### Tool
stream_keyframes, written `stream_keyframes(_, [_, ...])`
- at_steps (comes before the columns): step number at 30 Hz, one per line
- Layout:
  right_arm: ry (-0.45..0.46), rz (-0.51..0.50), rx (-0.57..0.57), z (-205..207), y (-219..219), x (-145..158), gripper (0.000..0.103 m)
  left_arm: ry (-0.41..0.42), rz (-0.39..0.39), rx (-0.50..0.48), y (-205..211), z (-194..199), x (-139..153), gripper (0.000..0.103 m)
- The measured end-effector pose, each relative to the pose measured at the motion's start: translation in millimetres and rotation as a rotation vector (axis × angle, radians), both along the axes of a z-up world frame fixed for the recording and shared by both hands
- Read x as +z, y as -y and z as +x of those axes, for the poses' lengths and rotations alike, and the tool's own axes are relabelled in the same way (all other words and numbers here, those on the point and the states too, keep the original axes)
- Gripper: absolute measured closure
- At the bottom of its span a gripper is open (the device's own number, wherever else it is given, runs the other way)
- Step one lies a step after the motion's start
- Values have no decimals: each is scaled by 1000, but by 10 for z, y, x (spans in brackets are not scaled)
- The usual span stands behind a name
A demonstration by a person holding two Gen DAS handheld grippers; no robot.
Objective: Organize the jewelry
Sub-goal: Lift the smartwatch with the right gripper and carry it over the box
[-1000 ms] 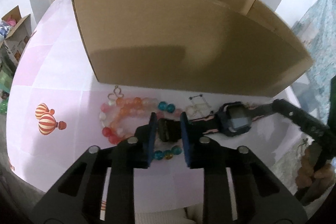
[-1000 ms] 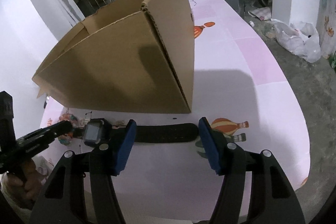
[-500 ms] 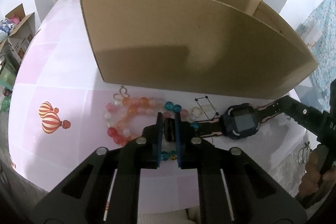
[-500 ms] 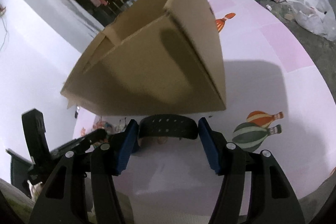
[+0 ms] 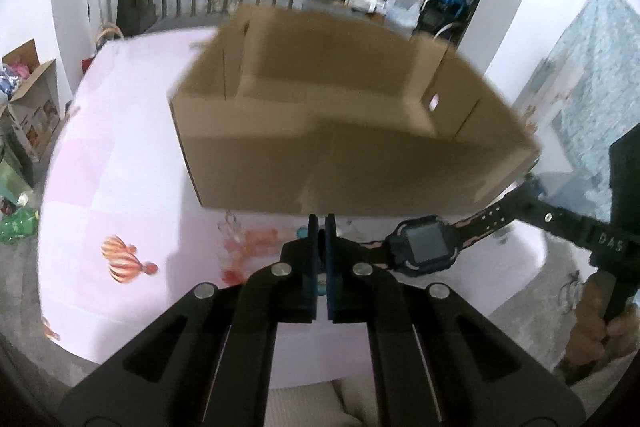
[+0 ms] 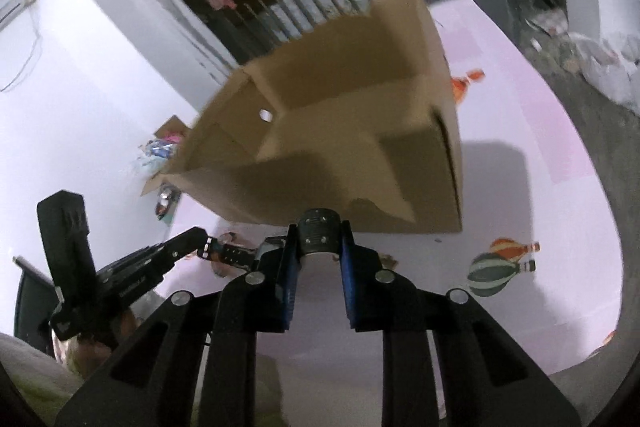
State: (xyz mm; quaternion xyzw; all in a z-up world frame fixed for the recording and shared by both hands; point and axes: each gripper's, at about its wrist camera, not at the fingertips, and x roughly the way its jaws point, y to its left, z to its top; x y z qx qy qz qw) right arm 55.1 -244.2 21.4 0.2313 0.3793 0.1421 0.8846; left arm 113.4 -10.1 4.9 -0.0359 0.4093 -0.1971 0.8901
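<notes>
Both tongs have hold of the same watch (image 5: 426, 247), one at each end of its strap, and it hangs stretched between them just in front of the cardboard box (image 5: 340, 131). The left tongs (image 5: 319, 227) are pinched almost completely together on the strap's end; only a sliver of gap shows between the blue pads, and the strap runs off to the right from there to the dark blue watch face. The right tongs (image 6: 319, 239) are narrowing on the other end of the strap (image 6: 320, 235), a black perforated piece that sits bent between their pads (it bulges upward where they squeeze it).

The watch is clear of the surface (image 5: 120, 155), a pale pink cloth printed with striped hot-air balloons (image 5: 122, 259). Still lying on that cloth, between the box's near wall and the left tongs, is a bead bracelet (image 5: 256, 243) in orange, red and white, blurred in the left view, with a few teal beads showing beside the pads.

The box stands open at the top, and what I can see of its inside is bare cardboard. A person's hand (image 5: 604, 331) grips the handle of the right tongs to the right of the box.
</notes>
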Motion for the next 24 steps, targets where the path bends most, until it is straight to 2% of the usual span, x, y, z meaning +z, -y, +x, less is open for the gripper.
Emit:
stream_keyframes(6, [172,-69,79,173,-68,684,83,139,-35,-35,-37,189,718,102])
stream_keyframes(9, [186,-79,91,467,-31,842,83,160,-20,-51,24,435,920,102])
stream_keyframes(12, [121,-67,86,863,61,871,83,108,-22,-63,76,781,1016,102])
stream_keyframes(14, [83,-41,77,1017,88,834,83,71,-39,-65,130,1001,1022,102])
stream_keyframes(17, [15,6,62,1208,159,712,83,61,-24,-73,166,1082,977,102])
stream_keyframes(19, [-13,32,55,1270,174,636,83,26,-24,-74,148,1142,899,102])
stream_keyframes(24, [-45,72,59,1184,191,545,84,-20,-21,-65,-11,977,718,102])
